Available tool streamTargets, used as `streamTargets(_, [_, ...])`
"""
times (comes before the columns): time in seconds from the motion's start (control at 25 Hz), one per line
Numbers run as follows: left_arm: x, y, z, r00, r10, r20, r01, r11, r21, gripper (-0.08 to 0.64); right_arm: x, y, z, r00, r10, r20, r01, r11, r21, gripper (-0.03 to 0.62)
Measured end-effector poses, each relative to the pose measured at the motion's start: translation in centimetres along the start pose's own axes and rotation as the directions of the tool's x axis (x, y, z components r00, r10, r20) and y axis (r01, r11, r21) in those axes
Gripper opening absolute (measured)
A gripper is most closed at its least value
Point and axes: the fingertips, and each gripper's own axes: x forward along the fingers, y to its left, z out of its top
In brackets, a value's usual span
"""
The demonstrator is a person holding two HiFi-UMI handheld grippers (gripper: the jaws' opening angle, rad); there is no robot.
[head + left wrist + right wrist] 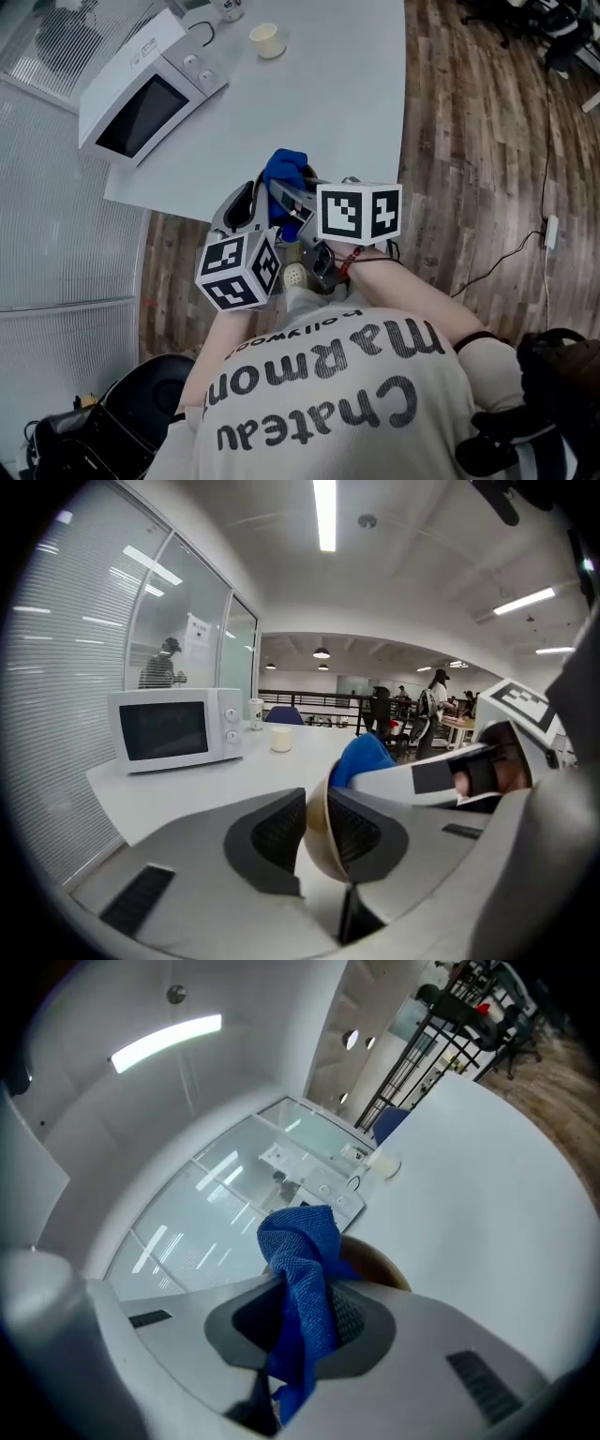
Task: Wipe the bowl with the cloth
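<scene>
In the left gripper view a tan bowl (317,847) stands on edge, its rim pinched between the dark pads of my left gripper (317,822). My right gripper (305,1321) is shut on a blue cloth (302,1279), which bunches up past its jaws against the bowl's brown rim (382,1265). In the head view both grippers meet over the table's near edge. The left gripper (255,202) is on the left and the right gripper (292,199) beside it, with the cloth (284,172) bulging between them. The bowl itself is hidden there.
A white microwave (150,89) sits at the far left of the grey table (337,103), with a cream cup (268,40) behind it. Wooden floor lies to the right with a cable (525,246). A black bag (141,403) is at my lower left.
</scene>
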Motion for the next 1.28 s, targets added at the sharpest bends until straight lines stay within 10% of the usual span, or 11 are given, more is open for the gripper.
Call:
streamTargets(0.32, [-0.1,0.9,1.0,1.0,0.011,-0.023,-0.008,0.992,0.125,0.078,2.3,-0.9,0.2,0.994,-0.096,-0.045,0.086,0.977,-0.194,0.063])
streamTargets(0.64, [-0.8,1.9,0.8,0.998,0.061,-0.027,-0.059,0.995,0.078,0.083,2.7,-1.6,-0.2,0.97,-0.244,0.002,0.214,0.848,-0.484,0.063])
streamTargets(1.28, [-1.0,4.1,0.1,0.993,0.113,-0.02,-0.114,0.992,-0.051,0.083,1.0,-2.7,0.8,0.956,-0.294,0.019,0.262,0.819,-0.511,0.063])
